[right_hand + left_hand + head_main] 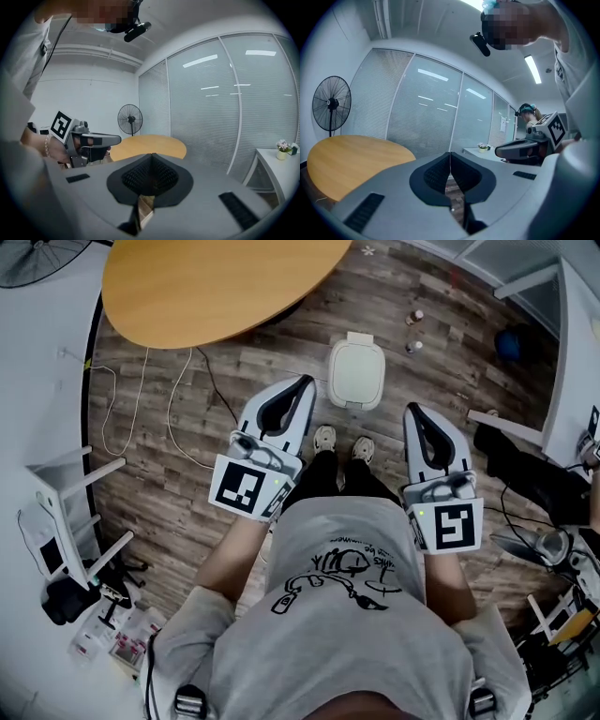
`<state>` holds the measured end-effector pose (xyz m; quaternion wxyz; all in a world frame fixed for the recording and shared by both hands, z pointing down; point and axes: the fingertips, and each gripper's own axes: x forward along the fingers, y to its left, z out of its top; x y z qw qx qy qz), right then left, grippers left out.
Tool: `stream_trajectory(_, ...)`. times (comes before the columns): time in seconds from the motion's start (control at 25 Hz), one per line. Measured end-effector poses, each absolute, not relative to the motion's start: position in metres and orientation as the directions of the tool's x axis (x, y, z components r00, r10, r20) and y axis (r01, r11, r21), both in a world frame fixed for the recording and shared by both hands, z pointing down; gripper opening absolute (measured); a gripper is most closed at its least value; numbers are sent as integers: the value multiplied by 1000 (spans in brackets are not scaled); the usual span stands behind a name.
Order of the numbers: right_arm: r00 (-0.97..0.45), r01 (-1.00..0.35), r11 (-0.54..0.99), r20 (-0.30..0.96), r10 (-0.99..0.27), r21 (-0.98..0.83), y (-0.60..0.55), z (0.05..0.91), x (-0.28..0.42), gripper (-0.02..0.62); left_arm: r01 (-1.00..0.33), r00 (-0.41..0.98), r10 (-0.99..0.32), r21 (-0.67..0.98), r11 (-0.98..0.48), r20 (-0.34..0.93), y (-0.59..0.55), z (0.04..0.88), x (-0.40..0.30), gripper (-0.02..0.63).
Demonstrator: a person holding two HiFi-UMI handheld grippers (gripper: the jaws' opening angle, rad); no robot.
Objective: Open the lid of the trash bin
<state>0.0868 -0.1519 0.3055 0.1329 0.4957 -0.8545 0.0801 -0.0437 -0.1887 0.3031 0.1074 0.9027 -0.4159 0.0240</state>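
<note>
- The trash bin [356,373] stands on the wooden floor [187,399], just ahead of the person's shoes [324,439] and between the two tools' tips as the head view sees it.
- Its lid [357,360] looks to be lying flat and closed, though from steeply above the seam is hard to read.
- The left tool [304,382] is held level in the air, well clear of the bin; its jaws are pressed together with nothing between them (only a sliver of floor shows under the tips).
- The right tool [412,410] is also held up beside the body, jaws closed tip to tip and empty.
- A round wooden surface [216,282] lies beyond the bin, with a standing fan [331,104] near it.
- Loose cables [141,399] trail across the floor to the left.
</note>
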Motion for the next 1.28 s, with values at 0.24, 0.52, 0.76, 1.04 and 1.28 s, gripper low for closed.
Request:
stream_trajectory(0.24, -489, -856, 516, 362, -794, -27, -153, 350, 77, 8, -755, 654, -738, 190, -627, 167, -193, 340, -41, 21)
stream_trajectory(0.52, -471, -859, 511, 431, -769, -27, -151, 409, 79, 8, -755, 655, -725, 225, -616, 211, -191, 394, -42, 21)
stream_trajectory(0.76, -462, -853, 521, 496, -736, -22, -144, 464, 76, 8, -744, 667, -707, 253, -618, 236, -186, 439, -42, 21)
stream_trajectory(1.04, -450, -838, 545, 556, -699, 7, -140, 532, 74, 8, -742, 670, -697, 273, -613, 255, -186, 489, -42, 21)
stream_trajectory(1.28, -433, -826, 563, 608, -666, 28, -136, 588, 73, 8, -733, 680, -682, 284, -619, 268, -181, 528, -40, 21)
